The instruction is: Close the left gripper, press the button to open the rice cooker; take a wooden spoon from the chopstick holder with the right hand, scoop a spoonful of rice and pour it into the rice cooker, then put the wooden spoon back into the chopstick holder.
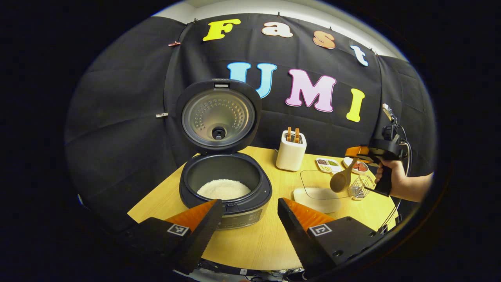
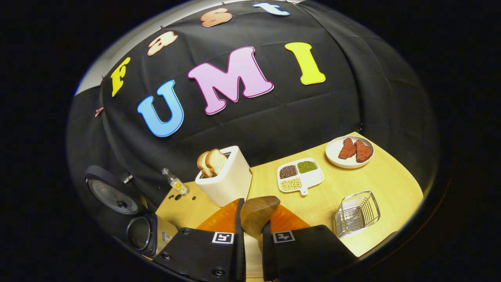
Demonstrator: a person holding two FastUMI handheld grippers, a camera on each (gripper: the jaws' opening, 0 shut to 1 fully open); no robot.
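Note:
The rice cooker [image 1: 225,196] stands open with its lid [image 1: 218,115] upright and white rice [image 1: 224,188] in the pot. My left gripper [image 1: 248,201] hovers just in front of it, open, nothing between its fingers. Far to the right, a hand holds my right gripper [image 1: 355,153], which is shut on the handle of the wooden spoon [image 1: 340,181]. The spoon's bowl hangs over a glass dish of rice [image 1: 318,192], beside the wire chopstick holder [image 1: 360,187]. In the right gripper view the spoon [image 2: 260,209] sticks out between the shut fingers of the right gripper [image 2: 254,219]; the holder [image 2: 357,213] sits lower right.
On the wooden table [image 1: 258,243] stand a white toaster [image 1: 291,150] with bread, a divided dish of beans [image 2: 300,175] and a plate of meat [image 2: 349,150]. A small bottle [image 2: 175,182] stands behind the toaster. The cooker [image 2: 150,233] lies at the lower left of the right gripper view.

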